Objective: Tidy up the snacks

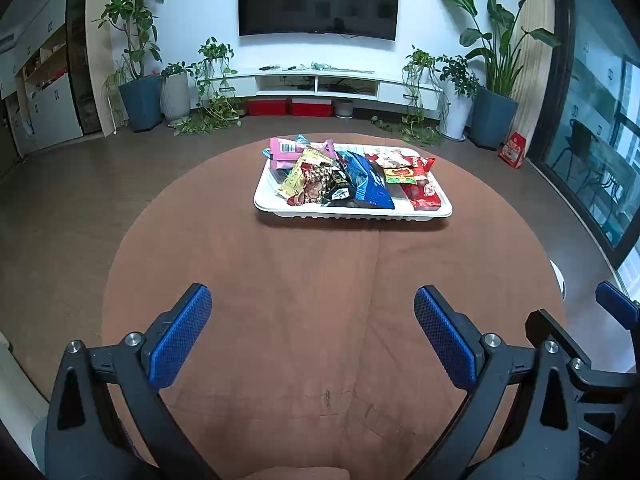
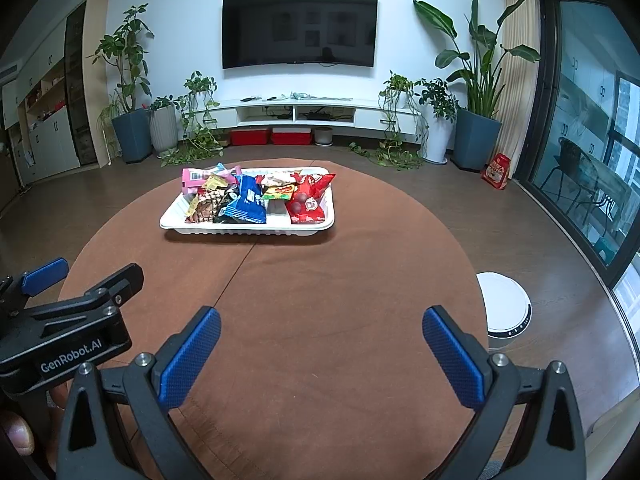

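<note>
Both tongs hang released over the near side of the brown tabletop point(image 1: 300, 320) — left tongs point(image 1: 313, 300) and right tongs point(image 2: 322, 318) each gaping wide, empty. The snacks point(image 2: 248, 200) lie piled in a white tray point(image 2: 168, 222) at the far side, well apart from both — pink, blue and red packets among them

Home living room, wall television point(image 2: 300, 28), potted plants point(image 2: 130, 80)

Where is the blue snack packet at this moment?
The blue snack packet lies in the white tray on the round table, near the tray's middle, between a black packet and the red packet.
</note>
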Tool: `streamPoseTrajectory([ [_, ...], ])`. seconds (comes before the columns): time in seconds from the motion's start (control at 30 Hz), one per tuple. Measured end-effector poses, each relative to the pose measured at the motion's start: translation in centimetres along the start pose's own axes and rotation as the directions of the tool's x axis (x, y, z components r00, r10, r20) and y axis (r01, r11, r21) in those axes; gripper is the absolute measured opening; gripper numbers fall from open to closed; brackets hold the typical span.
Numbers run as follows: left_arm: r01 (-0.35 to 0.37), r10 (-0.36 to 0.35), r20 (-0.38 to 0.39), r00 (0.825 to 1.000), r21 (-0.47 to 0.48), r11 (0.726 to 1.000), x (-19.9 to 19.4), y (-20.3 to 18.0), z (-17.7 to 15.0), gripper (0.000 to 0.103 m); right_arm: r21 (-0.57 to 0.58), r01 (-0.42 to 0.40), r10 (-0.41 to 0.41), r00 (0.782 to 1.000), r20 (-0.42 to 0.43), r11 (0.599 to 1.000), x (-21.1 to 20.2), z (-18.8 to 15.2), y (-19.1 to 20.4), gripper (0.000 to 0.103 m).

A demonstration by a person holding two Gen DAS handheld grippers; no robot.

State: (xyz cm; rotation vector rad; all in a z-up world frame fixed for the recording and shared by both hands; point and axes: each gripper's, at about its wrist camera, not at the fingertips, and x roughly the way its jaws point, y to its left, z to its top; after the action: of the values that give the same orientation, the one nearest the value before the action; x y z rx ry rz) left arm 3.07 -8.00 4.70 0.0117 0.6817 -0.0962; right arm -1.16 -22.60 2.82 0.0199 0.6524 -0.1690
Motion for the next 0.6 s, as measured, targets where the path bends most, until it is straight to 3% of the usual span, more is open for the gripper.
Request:
streamPoseTrajectory([
  [0.6, 0.002, -0.002, -0.002, 1.000, 0.002, 1.000, 0.10, 0.08, -0.04, 0.103, 0.001, 0.000, 0.000, 1.000, 0.000, 1.000, -0.03, 0.03, -0.02, 0.103],
])
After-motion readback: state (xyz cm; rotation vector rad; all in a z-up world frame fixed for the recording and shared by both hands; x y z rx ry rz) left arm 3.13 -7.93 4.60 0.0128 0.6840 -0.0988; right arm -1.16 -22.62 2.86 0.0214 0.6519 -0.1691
